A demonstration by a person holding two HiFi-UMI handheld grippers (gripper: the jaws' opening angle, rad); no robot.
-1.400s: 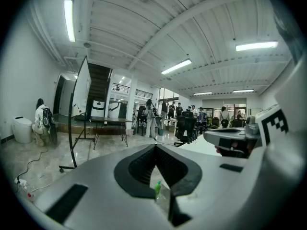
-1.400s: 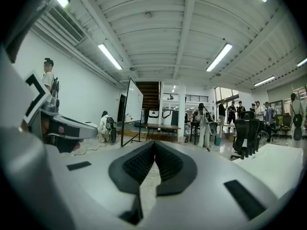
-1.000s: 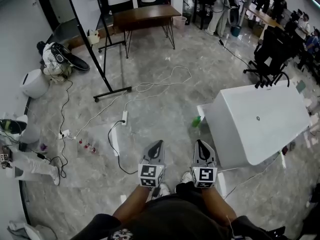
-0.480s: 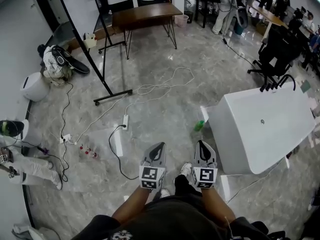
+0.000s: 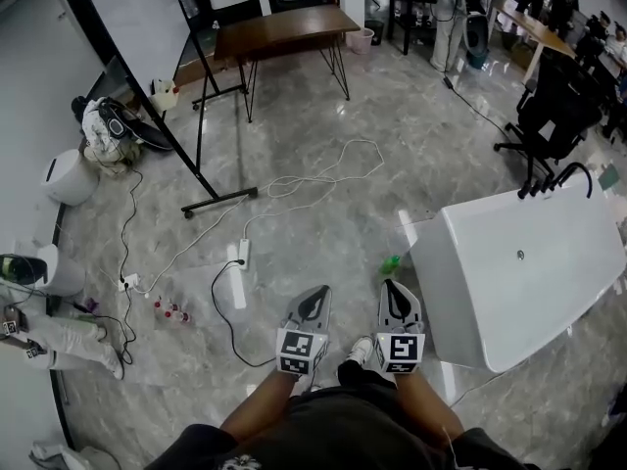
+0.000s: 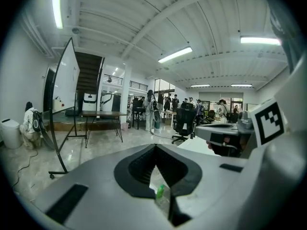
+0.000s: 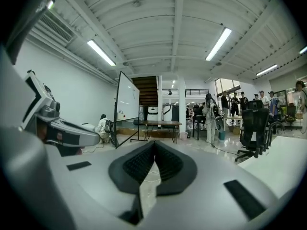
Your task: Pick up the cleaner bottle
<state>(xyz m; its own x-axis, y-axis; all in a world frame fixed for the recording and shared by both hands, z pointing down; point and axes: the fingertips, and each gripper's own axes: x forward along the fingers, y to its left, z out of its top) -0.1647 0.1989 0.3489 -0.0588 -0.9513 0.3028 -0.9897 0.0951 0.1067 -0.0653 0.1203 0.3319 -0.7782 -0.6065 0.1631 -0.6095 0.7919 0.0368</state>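
The cleaner bottle (image 5: 391,262), small and green, stands on the marble floor beside the near corner of the white bathtub (image 5: 529,262). Both grippers are held side by side in front of the person's body, well above the floor. My left gripper (image 5: 313,294) is shut and empty; in the left gripper view (image 6: 155,147) the bottle (image 6: 159,191) shows low down through the slit under its touching jaw tips. My right gripper (image 5: 392,288) is shut too, holding nothing, and sits just below the bottle in the head view. The right gripper view (image 7: 154,143) does not show the bottle.
A whiteboard on a wheeled stand (image 5: 196,116) is at the left, with a wooden table (image 5: 284,27) behind it. Cables and a power strip (image 5: 243,253) lie across the floor ahead. Small bottles (image 5: 171,311) sit at the left. Office chairs (image 5: 554,116) and people fill the far right.
The person has walked forward with both grippers held shut. The bottle and bathtub have slid down the head view, closer to the grippers.
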